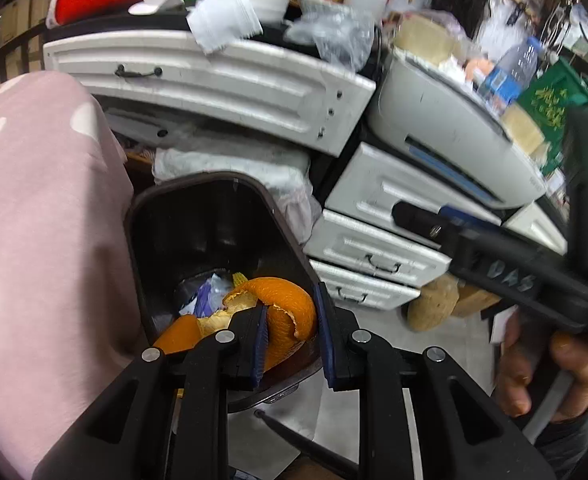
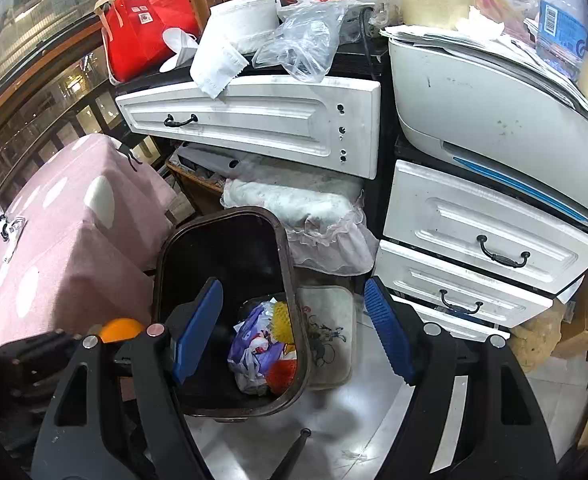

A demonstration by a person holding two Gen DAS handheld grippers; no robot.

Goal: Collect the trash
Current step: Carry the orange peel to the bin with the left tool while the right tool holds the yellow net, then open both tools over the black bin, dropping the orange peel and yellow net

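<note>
**Orange peel held at the mouth of the trash bin**

The orange peel (image 1: 282, 312) is a large curled piece, bright orange on its outer skin and pale, ragged and pithy along the torn inner edges. It folds over itself, with one lobe rising between the blue pads and another hanging off to the left of them. The left gripper (image 1: 290, 344) is clenched on it: the left pad presses into the peel and the peel fills most of the narrow gap between the fingers. In the right wrist view a bit of the same peel (image 2: 120, 330) shows as an orange bulge just left of that gripper's left finger.

Directly beyond the left gripper's fingertips, and partly under the peel, is the dark trash bin (image 1: 214, 216), a rounded-rectangular container with a brownish rim. At its bottom lie a crumpled purple-and-white wrapper (image 2: 254, 344), a yellow mesh piece (image 2: 281, 322) and something red (image 2: 282, 374).

The right gripper (image 2: 294, 336) is released, its blue pads spread wide with nothing between them, and the bin's opening lies ahead between its fingers. It is held by a hand (image 1: 550, 368) seen to the right of the left gripper.

To the left of both grippers is a pink box with white dots (image 2: 70, 248). Beyond the bin are a frilled white cloth (image 2: 306, 212) and white drawers (image 2: 482, 232) with dark handles, with a white printer (image 2: 494, 112) above the drawers. A mat with a cartoon print (image 2: 330, 332) lies on the floor just right of the bin.
</note>
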